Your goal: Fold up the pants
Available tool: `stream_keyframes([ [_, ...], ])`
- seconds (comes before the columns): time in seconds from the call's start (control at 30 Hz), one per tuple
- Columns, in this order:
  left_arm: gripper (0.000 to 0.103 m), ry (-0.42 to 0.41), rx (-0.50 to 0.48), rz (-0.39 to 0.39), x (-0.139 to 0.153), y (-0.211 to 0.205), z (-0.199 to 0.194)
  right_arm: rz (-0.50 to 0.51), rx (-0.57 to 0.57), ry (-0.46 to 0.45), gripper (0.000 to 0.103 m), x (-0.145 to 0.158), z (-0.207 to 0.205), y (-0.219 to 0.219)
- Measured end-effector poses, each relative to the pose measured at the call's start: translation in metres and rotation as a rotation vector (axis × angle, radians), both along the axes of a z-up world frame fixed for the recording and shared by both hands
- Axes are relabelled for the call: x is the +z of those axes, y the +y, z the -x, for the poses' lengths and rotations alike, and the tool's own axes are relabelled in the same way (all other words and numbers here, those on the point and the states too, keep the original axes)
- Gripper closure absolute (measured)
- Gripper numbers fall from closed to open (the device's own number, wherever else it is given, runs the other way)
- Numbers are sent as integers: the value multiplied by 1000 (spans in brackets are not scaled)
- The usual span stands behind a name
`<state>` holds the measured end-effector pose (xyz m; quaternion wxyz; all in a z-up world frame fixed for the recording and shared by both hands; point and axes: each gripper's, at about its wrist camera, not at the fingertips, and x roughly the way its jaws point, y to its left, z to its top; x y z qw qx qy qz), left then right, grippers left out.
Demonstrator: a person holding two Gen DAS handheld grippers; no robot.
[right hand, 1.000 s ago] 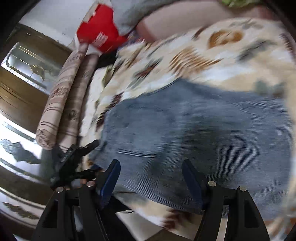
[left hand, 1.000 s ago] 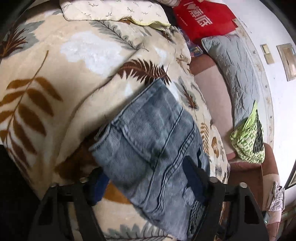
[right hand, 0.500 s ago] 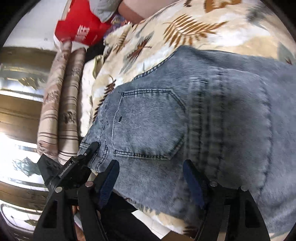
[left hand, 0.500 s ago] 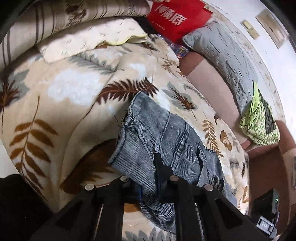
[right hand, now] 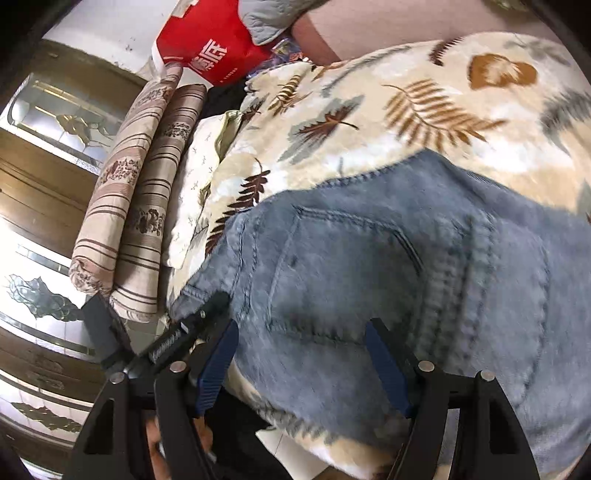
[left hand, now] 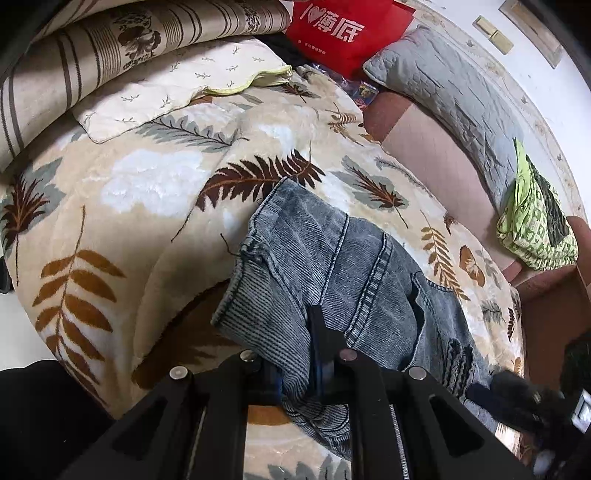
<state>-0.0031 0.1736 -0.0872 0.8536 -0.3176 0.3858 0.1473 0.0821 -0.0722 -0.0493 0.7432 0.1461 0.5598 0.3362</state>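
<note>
Grey-blue denim pants (left hand: 332,266) lie on a leaf-patterned blanket (left hand: 147,192). My left gripper (left hand: 299,365) is shut on the pants' waistband edge, which bunches up between the fingers. In the right wrist view the pants (right hand: 388,266) show a back pocket facing up. My right gripper (right hand: 301,365) is open, its blue pads straddling the pants' near edge without pinching it. The left gripper (right hand: 192,328) shows there at the waistband corner.
A cream pillow (left hand: 177,85) and striped rolled bedding (left hand: 110,48) lie at the far left. A red bag (left hand: 343,33), a grey pillow (left hand: 450,96) and a green cloth (left hand: 535,221) sit along the back. Glass cabinet doors (right hand: 44,155) stand beside the bed.
My left gripper closed on the waistband and lifted it, bunching the denim. My right gripper came closer over the back pocket and stayed open.
</note>
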Motion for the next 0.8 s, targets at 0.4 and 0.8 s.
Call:
stream_keyframes([
  [0.4, 90, 6, -22, 18, -7, 4, -2, 123, -3, 4, 23, -3, -26, 42],
  [0.8, 90, 19, -24, 1, -11, 3, -3, 83, 2, 37, 14, -5, -30, 33],
])
